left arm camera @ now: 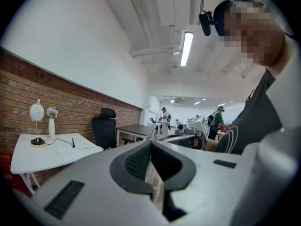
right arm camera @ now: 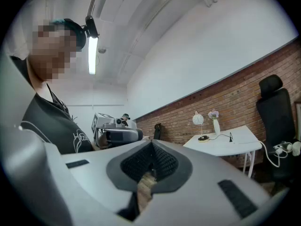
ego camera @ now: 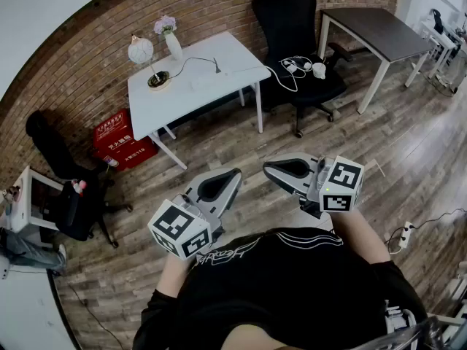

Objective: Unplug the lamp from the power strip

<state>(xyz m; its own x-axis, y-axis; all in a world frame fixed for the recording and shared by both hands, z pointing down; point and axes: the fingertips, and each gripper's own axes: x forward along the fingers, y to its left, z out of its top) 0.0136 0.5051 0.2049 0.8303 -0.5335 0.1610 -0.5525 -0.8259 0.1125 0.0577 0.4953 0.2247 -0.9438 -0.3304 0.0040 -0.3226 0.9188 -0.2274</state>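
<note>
A globe lamp (ego camera: 141, 50) stands on a white table (ego camera: 219, 51) by the brick wall. Its black cord runs to a plug (ego camera: 217, 68) in a white power strip (ego camera: 206, 80) on the tabletop. My left gripper (ego camera: 235, 173) and right gripper (ego camera: 267, 167) are shut and empty, held close in front of my chest, well short of the table. In the left gripper view the lamp (left arm camera: 37, 113) and the plug (left arm camera: 73, 143) show far off at the left. In the right gripper view the lamp (right arm camera: 198, 119) and the plug (right arm camera: 230, 137) show at the right.
A white vase of flowers (ego camera: 172, 44) stands beside the lamp. A black office chair (ego camera: 293, 22) with cables and chargers on its seat is right of the table, then a dark table (ego camera: 381, 32). Red crates (ego camera: 117, 138) sit left. Another power strip (ego camera: 406, 234) lies on the wooden floor.
</note>
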